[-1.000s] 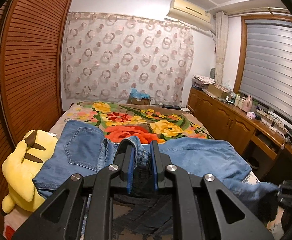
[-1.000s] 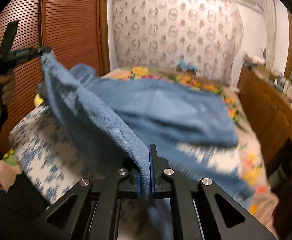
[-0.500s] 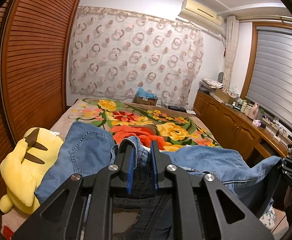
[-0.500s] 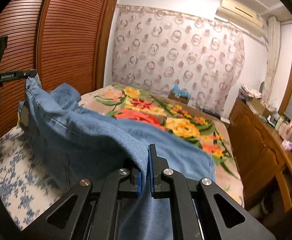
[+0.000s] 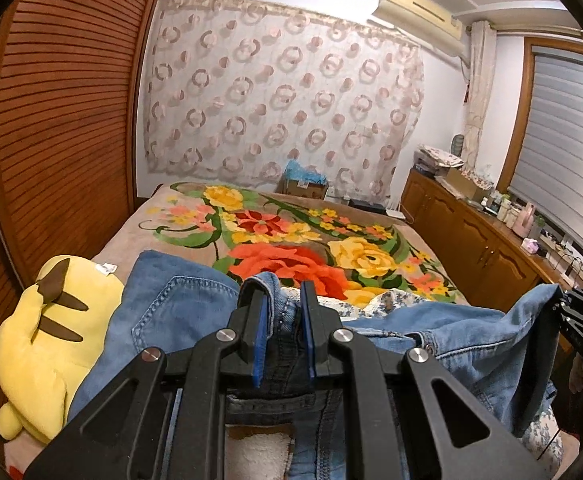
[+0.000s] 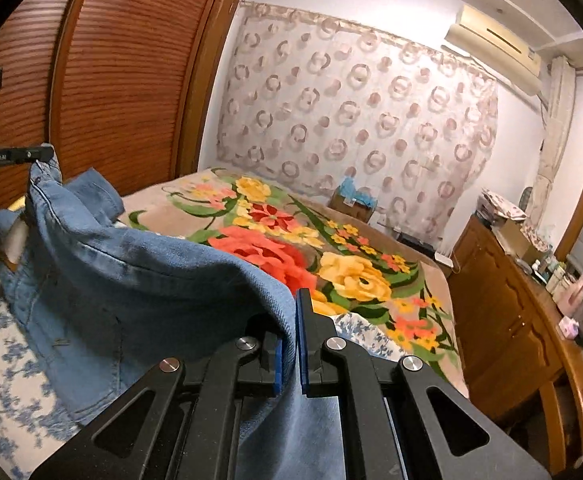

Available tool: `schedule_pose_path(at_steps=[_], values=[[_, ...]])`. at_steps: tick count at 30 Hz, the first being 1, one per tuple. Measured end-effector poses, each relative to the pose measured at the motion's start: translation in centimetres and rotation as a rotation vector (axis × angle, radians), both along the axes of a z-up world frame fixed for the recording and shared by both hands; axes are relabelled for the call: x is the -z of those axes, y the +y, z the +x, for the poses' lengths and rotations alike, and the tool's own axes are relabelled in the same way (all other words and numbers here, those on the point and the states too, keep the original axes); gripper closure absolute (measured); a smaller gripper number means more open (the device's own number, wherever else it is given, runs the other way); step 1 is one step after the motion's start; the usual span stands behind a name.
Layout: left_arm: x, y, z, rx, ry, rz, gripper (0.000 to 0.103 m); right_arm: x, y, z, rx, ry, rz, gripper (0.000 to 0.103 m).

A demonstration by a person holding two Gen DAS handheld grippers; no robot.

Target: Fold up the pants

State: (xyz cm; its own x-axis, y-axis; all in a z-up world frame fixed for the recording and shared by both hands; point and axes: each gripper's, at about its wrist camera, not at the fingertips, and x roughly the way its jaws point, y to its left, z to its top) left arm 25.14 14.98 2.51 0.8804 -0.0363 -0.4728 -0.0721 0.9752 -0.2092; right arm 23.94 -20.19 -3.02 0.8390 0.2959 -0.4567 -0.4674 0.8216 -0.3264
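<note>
A: What differs from a second ago?

B: In the right wrist view the jeans (image 6: pixel 139 280) were a blurred sheet across most of the frame; now they hang lower, and the floral blanket (image 6: pixel 331 256) shows from 12 to 3 o'clock; in the left wrist view more blanket is bare too.

A: Counts?

B: One pair of jeans; two grippers; one yellow plush toy (image 5: pixel 47 336) at 9 o'clock in the left view; one air conditioner (image 5: pixel 419 12) at 1 o'clock.

A: And the grips?

B: The left gripper (image 5: pixel 283 328) is clamped on a bunched waistband fold that stands up between its blue pads (image 5: pixel 260 340); the right gripper (image 6: pixel 289 344) is pinched tight on a thin denim edge; from there the cloth spans up towards 10 o'clock, where the left gripper holds it, over the blue-flowered sheet (image 6: pixel 7 376).
</note>
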Motion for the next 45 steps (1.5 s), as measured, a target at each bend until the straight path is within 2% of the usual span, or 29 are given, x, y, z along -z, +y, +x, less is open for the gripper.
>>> schedule_pose_path(at_steps=[9,14,17,20,21,23,25,28,32,35,38,42,45], values=[[2.2,0.4,3.2,0.0,0.067,0.0,0.087,1.8,2.7,5.8,0.002,0.062,-0.04,0.098],[3.1,-0.1,4.2,0.006,0.103,0.032,0.086,2.4,3.4,8.3,0.007,0.116,-0.054,0.098],[3.1,-0.2,4.6,0.011,0.12,0.045,0.08,2.1,3.9,9.5,0.006,0.138,-0.062,0.098],[3.1,0.0,4.6,0.012,0.133,0.05,0.068,1.8,4.1,10.2,0.005,0.149,-0.076,0.098],[3.0,0.0,4.5,0.015,0.133,0.052,0.058,1.7,4.2,10.4,0.005,0.151,-0.083,0.098],[2.6,0.1,3.7,0.002,0.113,0.078,0.049,1.5,4.4,10.8,0.003,0.154,-0.094,0.098],[2.2,0.0,3.1,0.0,0.1,0.094,0.033,1.5,4.6,10.7,0.005,0.154,-0.103,0.098],[2.0,-0.3,2.5,0.023,0.1,0.103,0.026,1.3,4.8,10.7,0.006,0.164,-0.104,0.098],[2.0,-1.4,1.3,0.047,0.101,0.134,0.026,0.8,4.7,11.1,0.019,0.193,-0.082,0.096],[2.4,-2.7,0.3,0.084,0.11,0.143,0.026,-0.1,4.0,10.9,0.03,0.22,-0.046,0.077],[3.2,-4.4,-0.8,0.13,0.126,0.138,0.026,-1.2,2.9,9.7,0.032,0.221,-0.008,0.071],[4.5,-6.4,-2.0,0.176,0.148,0.122,0.026,-2.0,1.1,6.7,0.028,0.245,0.042,0.069],[5.4,-8.0,-2.7,0.206,0.167,0.125,0.026,-1.5,-0.5,4.6,0.025,0.306,0.086,0.069]])
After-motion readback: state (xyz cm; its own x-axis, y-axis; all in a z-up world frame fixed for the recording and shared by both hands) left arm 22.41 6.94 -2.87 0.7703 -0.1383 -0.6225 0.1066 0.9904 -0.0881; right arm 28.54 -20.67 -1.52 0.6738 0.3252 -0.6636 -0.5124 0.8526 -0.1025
